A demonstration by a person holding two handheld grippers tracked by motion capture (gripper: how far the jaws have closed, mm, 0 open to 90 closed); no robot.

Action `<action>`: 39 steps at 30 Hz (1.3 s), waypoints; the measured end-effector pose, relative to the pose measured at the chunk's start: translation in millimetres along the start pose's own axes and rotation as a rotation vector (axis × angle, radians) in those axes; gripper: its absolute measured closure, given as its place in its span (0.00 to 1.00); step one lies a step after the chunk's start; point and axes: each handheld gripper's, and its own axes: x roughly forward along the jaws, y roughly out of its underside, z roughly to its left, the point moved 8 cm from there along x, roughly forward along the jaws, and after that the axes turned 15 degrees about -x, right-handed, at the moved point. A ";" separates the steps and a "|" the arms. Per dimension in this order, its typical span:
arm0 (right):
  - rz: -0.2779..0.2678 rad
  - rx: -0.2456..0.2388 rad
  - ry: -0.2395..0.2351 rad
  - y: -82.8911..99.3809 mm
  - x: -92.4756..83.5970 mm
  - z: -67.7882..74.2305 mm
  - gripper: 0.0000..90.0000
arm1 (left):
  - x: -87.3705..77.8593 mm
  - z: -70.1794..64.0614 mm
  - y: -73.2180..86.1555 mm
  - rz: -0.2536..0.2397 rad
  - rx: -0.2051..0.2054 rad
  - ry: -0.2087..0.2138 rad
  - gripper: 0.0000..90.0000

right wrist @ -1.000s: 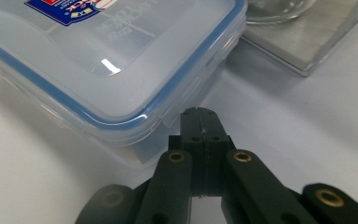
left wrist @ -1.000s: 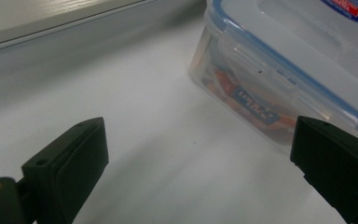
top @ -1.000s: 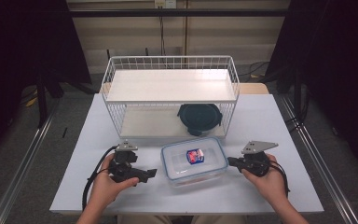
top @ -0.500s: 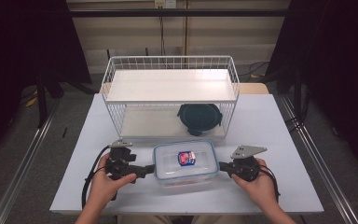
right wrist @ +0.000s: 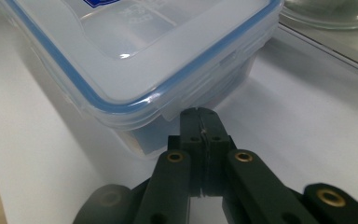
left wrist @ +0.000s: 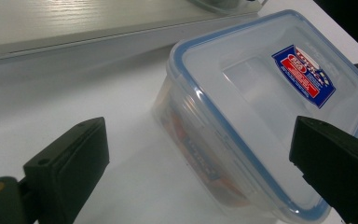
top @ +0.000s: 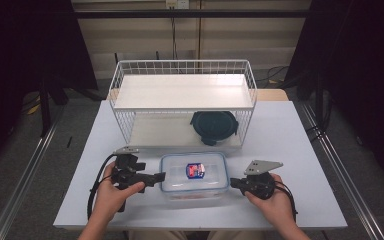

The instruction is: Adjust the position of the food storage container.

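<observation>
Clear lidded container (top: pixel 194 172) sits mid-desk near front edge. My left gripper (left wrist: pixel 200 158) spread wide, 2 jaws straddling its corner. My right gripper (right wrist: pixel 199 122) closed empty, tip at opposite lid latch, likely bracing or prying.

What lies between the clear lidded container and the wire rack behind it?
Bare white tabletop; in the high view nothing sits between the container and the rack.
</observation>
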 end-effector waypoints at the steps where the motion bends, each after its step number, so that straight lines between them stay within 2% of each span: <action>1: -0.001 -0.004 -0.012 -0.8 -0.3 3.1 0.99 | 0.4 0.1 -0.4 0.000 -0.004 -0.001 0.05; 4: -0.003 -0.006 -0.008 -1.1 -0.3 4.2 0.97 | 1.3 2.0 -1.7 -0.001 -0.008 -0.007 0.05; 5: -0.004 0.001 0.002 -0.6 -0.4 2.8 0.90 | 2.0 1.5 -2.0 -0.004 -0.018 -0.004 0.05; 6: -0.004 0.001 0.002 -0.6 -0.4 2.8 0.90 | 2.0 2.0 -2.0 -0.002 -0.021 -0.009 0.05; 9: -0.012 0.046 0.055 0.8 -6.5 -8.6 0.74 | 2.5 2.1 -0.9 0.007 -0.016 -0.004 0.05; 10: -0.012 0.046 0.055 0.8 -6.5 -8.6 0.74 | 2.7 1.8 -0.4 0.008 -0.020 -0.002 0.05; 11: -0.027 0.088 0.088 1.3 -11.3 -16.9 0.61 | 3.3 1.5 -0.2 0.007 -0.024 0.002 0.05; 13: -0.042 0.120 0.117 1.1 -15.8 -23.2 0.52 | 4.1 3.0 0.6 0.016 -0.028 0.002 0.05; 14: -0.042 0.120 0.117 1.1 -15.8 -23.2 0.52 | 4.1 3.0 0.6 0.016 -0.028 0.002 0.05; 15: -0.055 0.138 0.124 0.6 -17.5 -26.1 0.45 | 4.3 3.2 0.5 0.017 -0.029 0.002 0.05; 16: -0.084 0.197 0.131 -1.1 -20.3 -30.4 0.37 | 4.6 3.2 0.4 0.017 -0.032 0.004 0.05; 17: -0.097 0.215 0.133 -1.9 -21.2 -31.7 0.32 | 4.8 2.3 -0.1 0.013 -0.041 0.011 0.05; 18: -0.097 0.215 0.133 -1.9 -21.2 -31.7 0.32 | 4.8 2.3 -0.1 0.013 -0.041 0.011 0.05; 19: -0.123 0.253 0.137 -3.5 -21.4 -34.5 0.20 | 5.1 1.4 -0.4 0.005 -0.052 0.018 0.05; 22: -0.164 0.321 0.103 -5.2 -19.4 -35.0 0.11 | 5.7 0.5 0.0 -0.003 -0.063 0.025 0.05; 23: -0.184 0.360 0.083 -6.5 -18.8 -34.3 0.09 | 5.6 0.2 0.2 -0.004 -0.067 0.032 0.05; 24: -0.184 0.360 0.083 -6.5 -18.8 -34.3 0.09 | 5.6 0.2 0.2 -0.004 -0.067 0.032 0.05; 25: -0.226 0.415 0.043 -9.3 -17.7 -34.2 0.06 | 5.5 -0.2 0.8 0.001 -0.075 0.042 0.05; 27: -0.249 0.455 0.015 -11.1 -16.0 -35.0 0.04 | 5.6 -0.7 0.4 -0.008 -0.085 0.047 0.06; 28: -0.249 0.455 0.015 -11.1 -16.0 -35.0 0.04 | 5.6 -0.7 0.4 -0.008 -0.085 0.047 0.06; 29: -0.266 0.491 -0.006 -12.6 -12.5 -35.4 0.03 | 5.2 -0.9 0.9 -0.006 -0.089 0.056 0.06; 30: -0.266 0.491 -0.006 -12.6 -12.5 -35.4 0.03 | 5.2 -0.9 0.9 -0.006 -0.089 0.056 0.06; 31: -0.274 0.520 -0.026 -14.0 -8.5 -34.8 0.03 | 5.4 -1.4 1.6 -0.007 -0.096 0.062 0.06; 32: -0.274 0.520 -0.026 -14.0 -8.5 -34.8 0.03 | 6.0 -1.6 2.6 -0.004 -0.102 0.060 0.06; 33: -0.273 0.544 -0.044 -15.8 -5.6 -33.0 0.03 | 6.9 -1.9 4.9 0.002 -0.095 0.052 0.06; 37: -0.283 0.554 -0.056 -19.1 -1.6 -29.8 0.04 | 7.8 -2.4 6.0 -0.011 -0.121 0.068 0.06; 39: -0.285 0.556 -0.058 -19.7 -1.1 -28.9 0.04 | 8.0 -1.3 5.5 -0.015 -0.114 0.061 0.07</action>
